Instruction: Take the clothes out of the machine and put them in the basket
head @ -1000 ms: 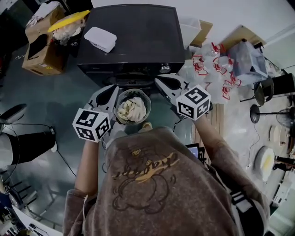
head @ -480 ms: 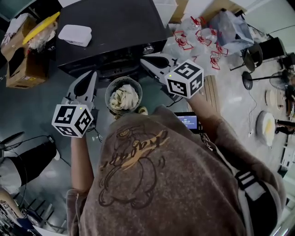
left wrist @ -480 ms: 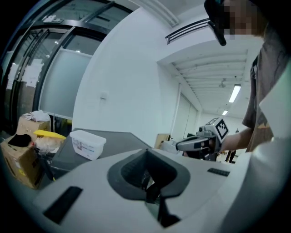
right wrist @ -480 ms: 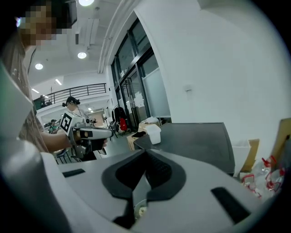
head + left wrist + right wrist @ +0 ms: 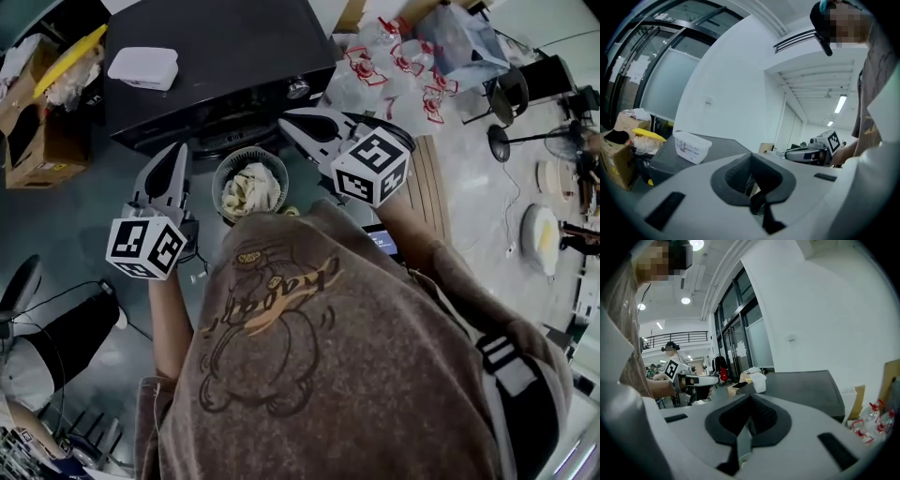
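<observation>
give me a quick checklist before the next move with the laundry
1. Left claw free: ok, shut with nothing in it.
2. Right claw free: ok, shut with nothing in it.
3. Basket placed: ok, it stands in front of the machine, between both claws.
4. Clothes in basket: ok, a pale heap lies inside.
5. Machine emptied: cannot tell, no view shows its drum.
</observation>
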Available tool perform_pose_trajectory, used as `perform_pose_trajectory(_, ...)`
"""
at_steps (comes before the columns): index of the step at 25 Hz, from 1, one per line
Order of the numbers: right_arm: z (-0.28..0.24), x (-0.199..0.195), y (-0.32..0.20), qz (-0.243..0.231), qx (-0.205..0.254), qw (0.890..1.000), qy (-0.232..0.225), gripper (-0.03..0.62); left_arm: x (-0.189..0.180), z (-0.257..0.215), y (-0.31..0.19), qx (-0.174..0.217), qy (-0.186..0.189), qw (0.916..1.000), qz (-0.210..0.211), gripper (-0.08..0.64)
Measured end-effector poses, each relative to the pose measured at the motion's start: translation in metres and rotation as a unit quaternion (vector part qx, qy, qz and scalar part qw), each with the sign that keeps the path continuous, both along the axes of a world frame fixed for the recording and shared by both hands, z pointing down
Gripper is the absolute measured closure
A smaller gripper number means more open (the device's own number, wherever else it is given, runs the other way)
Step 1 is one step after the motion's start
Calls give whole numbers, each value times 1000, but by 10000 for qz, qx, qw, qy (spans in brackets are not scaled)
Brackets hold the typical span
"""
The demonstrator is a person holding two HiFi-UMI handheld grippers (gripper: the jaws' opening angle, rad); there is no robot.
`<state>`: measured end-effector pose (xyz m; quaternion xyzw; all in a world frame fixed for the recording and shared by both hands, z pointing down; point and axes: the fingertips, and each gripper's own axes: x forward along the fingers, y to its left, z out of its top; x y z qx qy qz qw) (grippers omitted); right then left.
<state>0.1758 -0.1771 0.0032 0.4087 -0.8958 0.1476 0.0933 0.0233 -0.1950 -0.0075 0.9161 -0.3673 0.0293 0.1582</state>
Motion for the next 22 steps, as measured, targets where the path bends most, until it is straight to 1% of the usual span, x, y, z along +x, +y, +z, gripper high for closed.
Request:
perform_pose_trajectory(3, 9, 0, 3, 70, 46, 9999, 59, 597, 1, 8, 4, 23, 98, 9999, 22, 554)
perform_pose_trajectory(11, 29, 3, 2, 442, 155, 9989, -39, 597, 8, 25, 3, 332, 156, 9993, 82, 554)
perform_pose_trajectory(15, 33, 10, 2, 697, 150, 9974, -99, 597, 8, 25, 2, 352, 207, 9992, -27, 554)
perform_pose_trajectory(18, 31, 8, 0, 771, 202, 9967, -136, 597, 7, 22, 1, 372, 225, 9990, -101, 554)
perform_pose_trajectory(22, 29, 6, -5, 848, 191, 9958, -295, 597, 8, 17, -3, 420, 252, 9986, -195, 554)
